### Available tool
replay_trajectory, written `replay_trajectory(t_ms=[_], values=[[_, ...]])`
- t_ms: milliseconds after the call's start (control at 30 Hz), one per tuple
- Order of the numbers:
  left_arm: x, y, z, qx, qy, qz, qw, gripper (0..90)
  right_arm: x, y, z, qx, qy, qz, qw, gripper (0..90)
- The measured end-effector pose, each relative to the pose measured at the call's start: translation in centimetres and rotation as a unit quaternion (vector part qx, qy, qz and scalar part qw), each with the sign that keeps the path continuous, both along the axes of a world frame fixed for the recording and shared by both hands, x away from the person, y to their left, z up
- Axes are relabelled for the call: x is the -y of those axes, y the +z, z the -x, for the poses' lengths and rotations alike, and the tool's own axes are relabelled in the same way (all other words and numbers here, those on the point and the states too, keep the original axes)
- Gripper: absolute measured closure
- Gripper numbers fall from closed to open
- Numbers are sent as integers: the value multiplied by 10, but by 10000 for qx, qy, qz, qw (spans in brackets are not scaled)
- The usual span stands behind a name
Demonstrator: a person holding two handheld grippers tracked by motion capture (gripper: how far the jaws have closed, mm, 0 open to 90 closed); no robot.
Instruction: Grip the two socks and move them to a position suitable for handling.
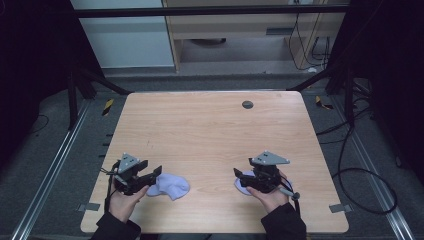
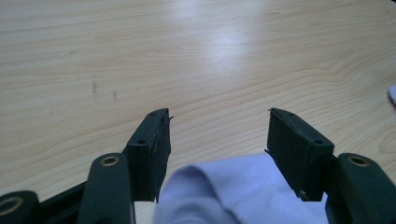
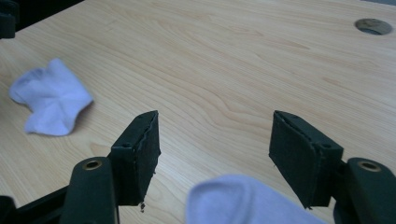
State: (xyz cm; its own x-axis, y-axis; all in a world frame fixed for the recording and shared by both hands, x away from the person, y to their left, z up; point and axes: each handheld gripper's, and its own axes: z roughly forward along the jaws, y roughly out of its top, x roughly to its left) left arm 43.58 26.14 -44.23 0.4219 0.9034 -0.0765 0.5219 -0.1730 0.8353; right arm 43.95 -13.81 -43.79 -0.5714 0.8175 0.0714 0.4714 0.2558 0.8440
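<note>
Socks are lying apart near the front edge of the counter point(image 1: 215, 130), one toward the front-left corner, one toward the front-right. Left sock point(image 1: 169, 185) is sitting crumpled just beside the left tool point(image 1: 152, 176), whose jaws are standing apart; in the left gripper view the pale cloth point(image 2: 233, 191) is lying low between the black pads point(image 2: 299, 149) without either pad pressing on it, so nothing is being held. Right sock point(image 1: 242, 184) is lying partly under the right tool point(image 1: 241, 175), also with jaws apart; in the right gripper view its rounded end point(image 3: 238, 200) is sitting between the pads point(image 3: 301, 156), untouched. Judging from this, each sock is being left loose on the wood, one per hand, probably so they can be handled separately or matched. High view is giving the layout: both hands at the front edge, the socks well apart, a round grommet point(image 1: 247, 104) near the back edge. Right gripper view is adding the left sock point(image 3: 49, 98) farther off as a flattened, folded shape, plus the pad clearances that the high view is too coarse to settle.
</note>
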Motion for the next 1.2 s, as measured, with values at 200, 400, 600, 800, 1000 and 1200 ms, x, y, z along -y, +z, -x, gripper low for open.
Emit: replay_trajectory(t_ms=[200, 400, 600, 800, 1000, 1200], values=[[-15, -7, 2, -61, 169, 23, 9998, 387, -27, 2, -5, -30, 278, 118, 9995, 343], [-25, -14, 5, -163, 223, -68, 9996, 393, -57, 2, -6, -26, 628, 211, 9978, 358], [-31, -21, 7, -265, 258, -178, 9992, 420, -88, -2, -3, -101, 974, 245, 9949, 397], [-30, -31, 7, -462, 214, -343, 9981, 464, -116, -10, -1, -214, 1281, 374, 9908, 450], [-30, -37, 5, -625, 205, -461, 9968, 505, -135, -19, 0, -289, 1439, 414, 9883, 486], [-26, -43, 3, -795, 129, -616, 9948, 551, -153, -32, 1, -456, 1548, 442, 9859, 527]])
